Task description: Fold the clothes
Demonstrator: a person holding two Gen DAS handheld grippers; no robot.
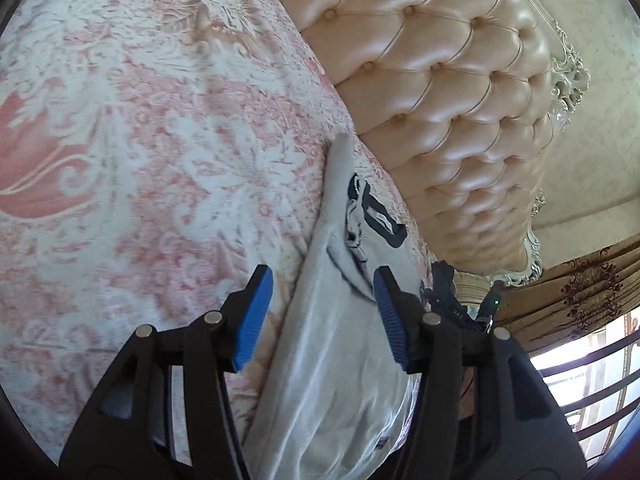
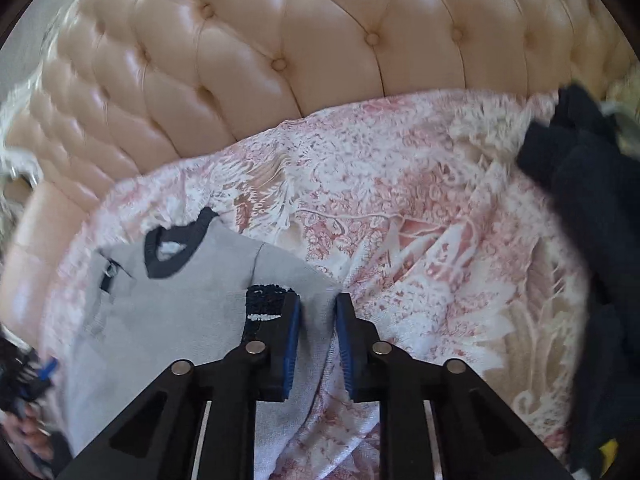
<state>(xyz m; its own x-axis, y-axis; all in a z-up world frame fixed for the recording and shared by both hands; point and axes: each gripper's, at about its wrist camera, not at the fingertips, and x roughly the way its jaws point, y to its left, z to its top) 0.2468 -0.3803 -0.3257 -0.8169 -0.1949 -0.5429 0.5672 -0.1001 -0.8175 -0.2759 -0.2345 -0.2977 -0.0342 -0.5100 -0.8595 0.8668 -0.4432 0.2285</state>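
The grey shirt [image 2: 192, 292] lies on the bed [image 2: 420, 240], the right gripper [image 2: 318, 312] narrowed onto its right edge, the left gripper [image 1: 322, 312] wide and empty above it

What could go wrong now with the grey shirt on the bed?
1. The right gripper takes only the edge of the grey shirt; it may slip out.
2. The bedspread lies under that edge and may get pinched too.
3. The left gripper is open over the shirt, so that side could sag.

matt grey knit sweater [image 2: 192, 312]; glossy tufted leather headboard [image 2: 248, 60].
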